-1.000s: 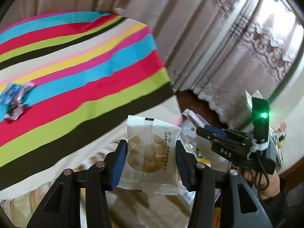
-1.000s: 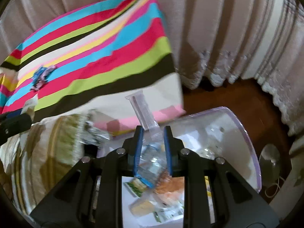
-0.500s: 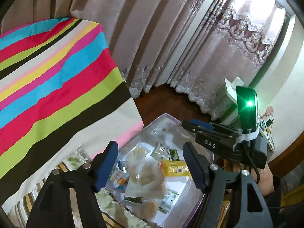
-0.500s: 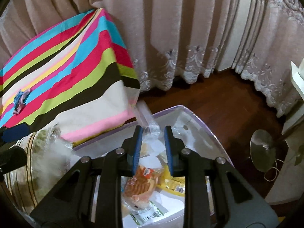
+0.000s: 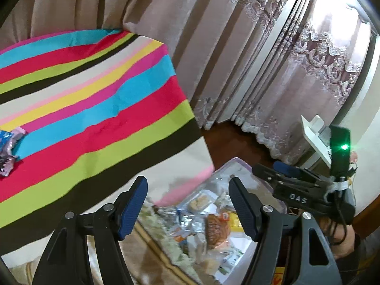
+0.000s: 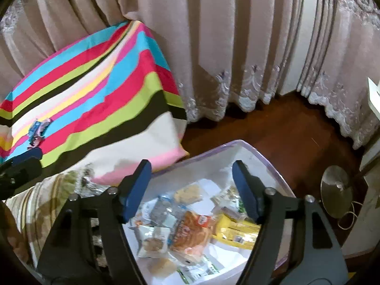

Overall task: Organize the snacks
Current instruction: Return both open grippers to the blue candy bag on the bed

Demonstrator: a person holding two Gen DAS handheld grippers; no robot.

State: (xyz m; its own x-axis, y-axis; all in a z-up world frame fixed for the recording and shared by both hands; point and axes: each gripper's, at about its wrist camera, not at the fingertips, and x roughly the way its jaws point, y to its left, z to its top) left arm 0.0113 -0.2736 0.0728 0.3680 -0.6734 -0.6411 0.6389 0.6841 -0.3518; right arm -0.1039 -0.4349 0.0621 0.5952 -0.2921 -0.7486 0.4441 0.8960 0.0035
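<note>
Now both grippers stand empty, jaws wide apart: left gripper (image 5: 187, 204) and right gripper (image 6: 191, 190) have each dropped their packet into the bin (image 6: 273, 166). One snack (image 6: 38, 130) remains far left on the striped cloth (image 6: 95, 90), evidently next.

Bin (image 6: 266, 152): on the floor (image 6: 273, 123), just right of the cloth-covered surface (image 6: 99, 99), before the curtains (image 6: 225, 47).
Snack packets (image 6: 190, 228): piled inside the bin, overlapping.
Loose wrapper (image 6: 38, 129): on the cloth, far left, well apart from the bin.
Left gripper (image 5: 187, 204): above the bin's left edge.
Right gripper (image 6: 192, 187): over the bin interior.
Round stand base (image 6: 337, 191): on the floor, right of the bin.
</note>
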